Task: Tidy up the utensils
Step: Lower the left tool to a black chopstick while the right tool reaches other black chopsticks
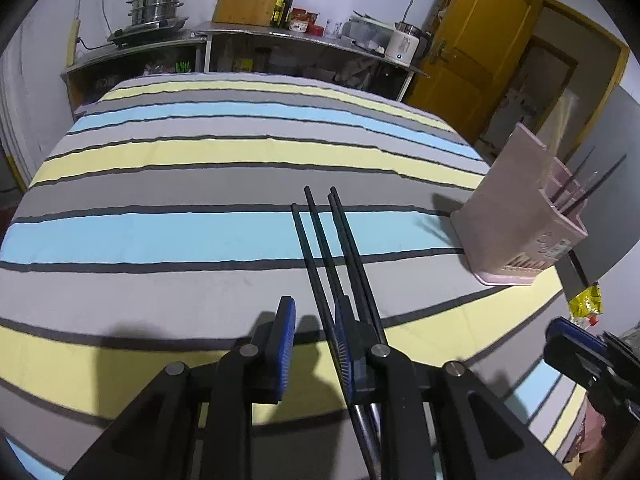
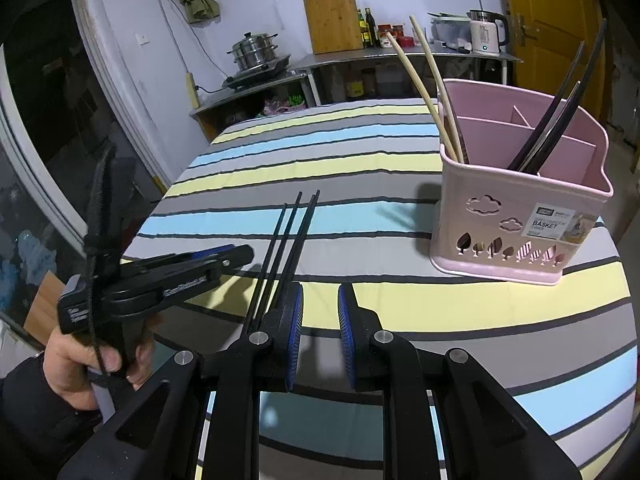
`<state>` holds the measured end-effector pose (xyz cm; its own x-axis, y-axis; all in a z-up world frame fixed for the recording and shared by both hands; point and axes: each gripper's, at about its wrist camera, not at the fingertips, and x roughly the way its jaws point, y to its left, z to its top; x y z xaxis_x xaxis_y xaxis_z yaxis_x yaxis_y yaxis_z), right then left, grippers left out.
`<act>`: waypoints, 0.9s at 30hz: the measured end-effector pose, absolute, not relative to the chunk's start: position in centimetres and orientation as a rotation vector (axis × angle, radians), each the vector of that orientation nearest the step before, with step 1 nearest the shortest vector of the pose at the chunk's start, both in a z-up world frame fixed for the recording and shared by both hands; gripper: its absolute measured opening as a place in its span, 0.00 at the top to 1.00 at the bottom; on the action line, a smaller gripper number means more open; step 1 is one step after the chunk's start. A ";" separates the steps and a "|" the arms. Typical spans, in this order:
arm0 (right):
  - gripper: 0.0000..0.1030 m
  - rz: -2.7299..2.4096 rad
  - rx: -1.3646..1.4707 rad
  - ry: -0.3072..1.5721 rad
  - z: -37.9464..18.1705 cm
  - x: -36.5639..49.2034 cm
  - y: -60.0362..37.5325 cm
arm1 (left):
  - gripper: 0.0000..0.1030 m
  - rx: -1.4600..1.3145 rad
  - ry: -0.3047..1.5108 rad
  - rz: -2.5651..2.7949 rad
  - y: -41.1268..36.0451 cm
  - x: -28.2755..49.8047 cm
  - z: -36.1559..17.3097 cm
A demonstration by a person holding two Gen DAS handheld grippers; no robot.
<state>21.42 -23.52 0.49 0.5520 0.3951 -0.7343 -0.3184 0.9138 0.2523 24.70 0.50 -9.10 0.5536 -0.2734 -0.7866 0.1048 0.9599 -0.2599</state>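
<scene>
Against left claw [image 1: 316, 344]'s right pad, black chopsticks [image 1: 328, 240].

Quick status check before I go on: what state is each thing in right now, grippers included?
Left gripper: open, nothing pressed between its fingers.
Right gripper: open, empty.
Black chopsticks: four, lying on the striped cloth, passing beside the left gripper's right finger.
Pink basket: upright on the cloth.
Pale chopsticks: standing in the basket's left compartment.
Dark utensils: leaning in another compartment.

I read "BASKET" on the white sticker [image 2: 558, 222] stuck to the front of the pink utensil basket [image 2: 520, 216]; its smaller print is too blurred for me.
</scene>
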 end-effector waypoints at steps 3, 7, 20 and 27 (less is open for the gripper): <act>0.82 0.421 0.093 0.897 0.2 21.7 -23.5 | 0.81 -0.176 0.978 -0.207 0.0 25.5 -9.9; 0.82 0.417 0.098 0.905 -0.1 22.0 -23.7 | 0.80 -0.164 0.985 -0.196 -0.4 25.9 -10.7; 0.82 0.430 0.089 0.935 -1.4 23.2 -22.4 | 0.91 -0.082 0.969 -0.136 0.4 25.6 -10.8; 0.82 0.463 0.076 0.992 -4.0 25.8 -19.2 | 0.91 -0.129 0.970 -0.094 3.7 24.6 -10.9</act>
